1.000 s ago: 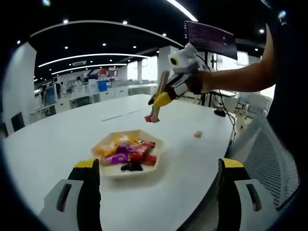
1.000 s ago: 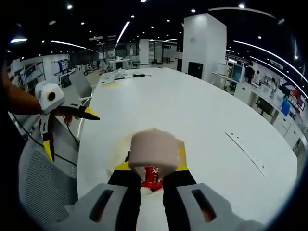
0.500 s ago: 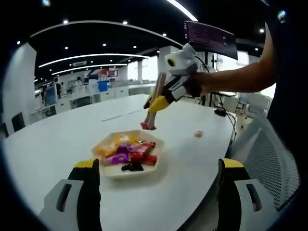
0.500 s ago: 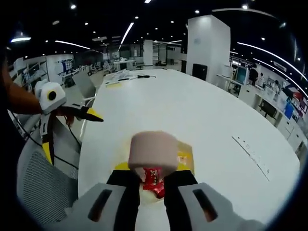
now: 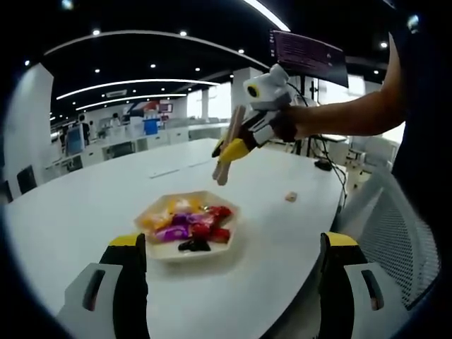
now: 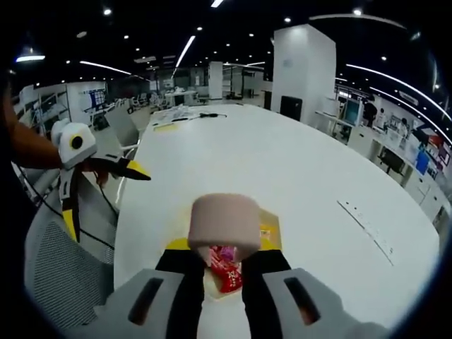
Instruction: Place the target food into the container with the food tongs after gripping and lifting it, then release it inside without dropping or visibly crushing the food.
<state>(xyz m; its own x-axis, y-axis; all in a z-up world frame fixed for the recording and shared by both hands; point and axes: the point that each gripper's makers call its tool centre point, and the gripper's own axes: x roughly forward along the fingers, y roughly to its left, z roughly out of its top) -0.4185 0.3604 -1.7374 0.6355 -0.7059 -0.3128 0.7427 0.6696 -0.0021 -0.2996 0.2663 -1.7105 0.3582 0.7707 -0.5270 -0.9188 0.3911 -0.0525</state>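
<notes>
A beige hexagonal plate [image 5: 224, 252] holds several wrapped candies, among them a red candy [image 5: 219, 211] at its far right side. Above the plate hang the wooden food tongs [image 5: 224, 169], their tips bare. My right gripper [image 5: 239, 146] is shut on the tongs, held out on a person's arm. In the right gripper view its jaws [image 6: 224, 248] pinch the tape-wrapped tongs handle [image 6: 226, 220], and the red candy [image 6: 226, 272] lies below on the plate [image 6: 274, 220]. My left gripper [image 5: 233, 272] stands open near the plate, nothing between its jaws; the same left gripper [image 6: 106, 194] shows again at the left.
The plate sits on a large white oval table [image 5: 85, 205]. A small brown piece [image 5: 289, 196] lies further right on it. A grey mesh chair [image 5: 395, 219] stands by the table's near edge. A cable and papers [image 6: 187, 113] lie at the far end.
The tongs carried the red candy down over the plate, then rose; the candy now lies in the plate and the tong tips are bare. The left gripper held still.
</notes>
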